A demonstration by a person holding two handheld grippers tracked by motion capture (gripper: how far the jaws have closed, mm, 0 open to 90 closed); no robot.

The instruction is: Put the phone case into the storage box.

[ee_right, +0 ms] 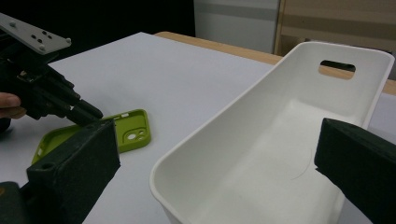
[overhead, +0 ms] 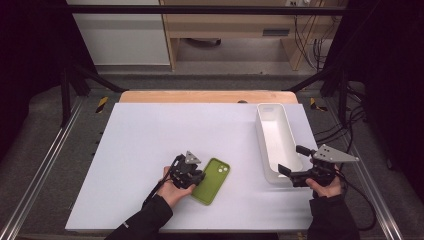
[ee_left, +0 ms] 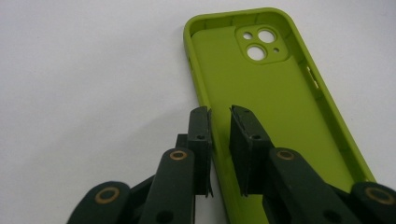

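A lime-green phone case lies inside-up on the white table, camera cut-out at its far end. My left gripper is low over the case's left edge. In the left gripper view the jaws stand close together astride the left rim of the case, one outside the wall and one inside, with a narrow gap still showing. My right gripper is at the near end of the white bin. Its jaws stand wide apart, one on either side of the bin's near end, with no pad touching it.
The long white bin is empty and has a handle slot in its far wall. The right gripper view also shows the case and the left gripper beyond it. A wooden strip borders the table's far edge.
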